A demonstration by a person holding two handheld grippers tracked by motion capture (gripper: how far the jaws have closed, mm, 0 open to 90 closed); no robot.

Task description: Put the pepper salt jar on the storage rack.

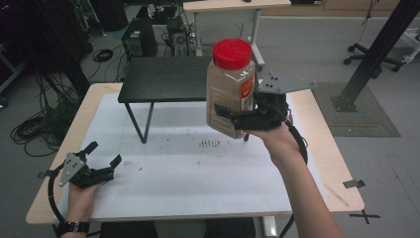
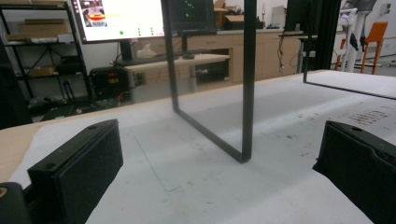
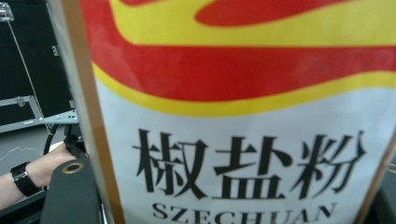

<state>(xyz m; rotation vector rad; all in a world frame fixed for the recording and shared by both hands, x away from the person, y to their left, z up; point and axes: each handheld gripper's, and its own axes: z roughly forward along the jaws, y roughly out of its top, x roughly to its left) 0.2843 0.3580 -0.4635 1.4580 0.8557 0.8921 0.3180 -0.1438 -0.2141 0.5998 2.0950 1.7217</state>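
A clear spice jar (image 1: 230,89) with a red lid and brown powder hangs upright above the table's right half. My right gripper (image 1: 236,117) is shut on its lower body. In the right gripper view the jar's label (image 3: 243,140) with red and yellow bands and black lettering sits right against the camera. My left gripper (image 1: 104,153) rests open on the white mat (image 1: 188,173) near the front left corner, nothing between its fingers (image 2: 77,172). It faces the leg (image 2: 247,84) of the small black stand.
A low black stand (image 1: 166,79) on thin metal legs occupies the back of the mat. Brown powder specks (image 1: 209,144) lie on the mat near the middle. Bare wooden table edge (image 1: 327,148) runs on the right. Cables and equipment crowd the floor beyond.
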